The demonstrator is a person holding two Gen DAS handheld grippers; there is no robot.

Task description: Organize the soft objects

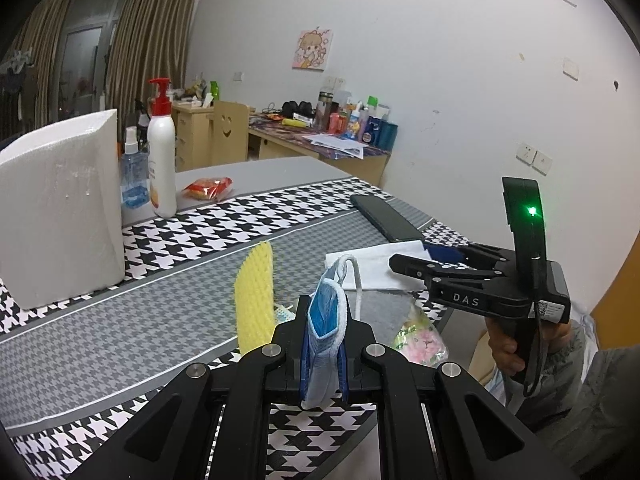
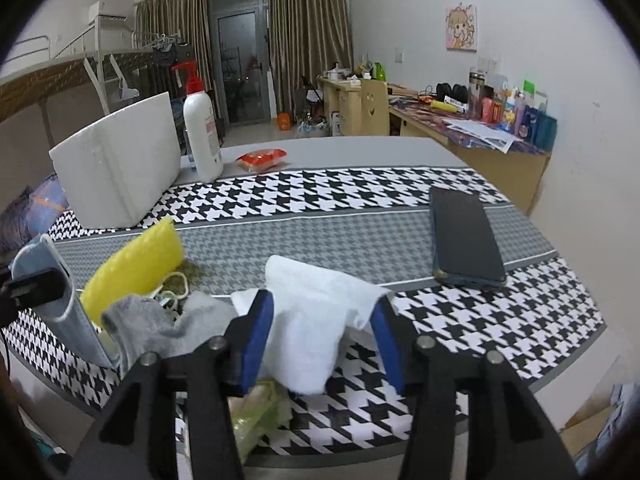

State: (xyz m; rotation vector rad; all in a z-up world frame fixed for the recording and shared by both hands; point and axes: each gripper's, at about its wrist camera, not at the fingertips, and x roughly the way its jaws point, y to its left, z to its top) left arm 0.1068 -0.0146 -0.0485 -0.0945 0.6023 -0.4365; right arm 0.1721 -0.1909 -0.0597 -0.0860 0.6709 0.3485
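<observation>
Face mask (image 1: 326, 320), pale blue, folded, white-edged.

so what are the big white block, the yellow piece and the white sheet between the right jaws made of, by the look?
White block: likely foam, matte and grainy with crumbly edges.
Yellow piece: looks like sponge or foam, with a dimpled grid surface.
White sheet: probably a tissue or wipe, soft, limp and creased. The right gripper is open around it.
</observation>
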